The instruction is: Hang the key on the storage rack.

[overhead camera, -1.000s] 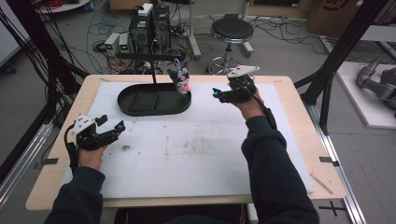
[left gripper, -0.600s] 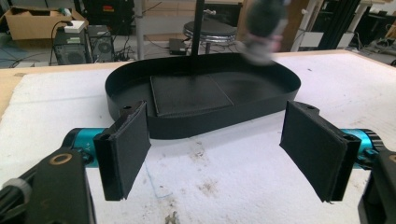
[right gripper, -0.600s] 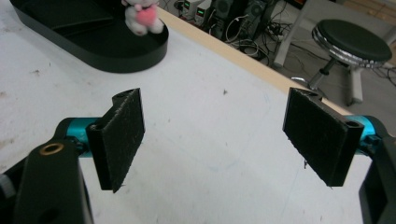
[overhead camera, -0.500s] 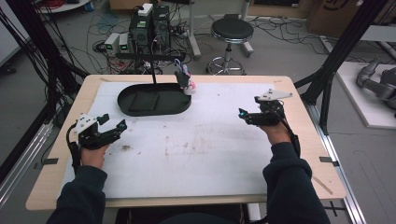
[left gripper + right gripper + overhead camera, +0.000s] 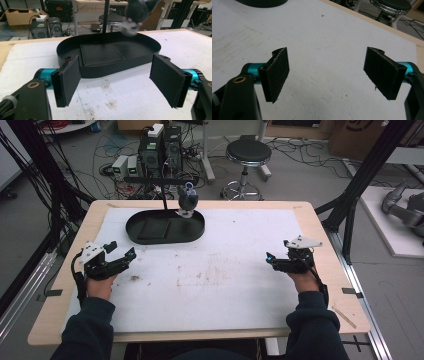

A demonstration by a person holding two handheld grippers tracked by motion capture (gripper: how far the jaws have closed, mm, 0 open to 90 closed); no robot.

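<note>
Plush toy [image 5: 137, 12] blurred, top cut off.

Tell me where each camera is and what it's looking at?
High view: above the person's side, looking down on the white table; both forearms, left gripper and right gripper show.
Left gripper view: rides the left gripper, facing the black tray and hanging plush toy; open jaws show.
Right gripper view: rides the right gripper, facing bare table; open jaws show.
Shared: tray and toy.
</note>
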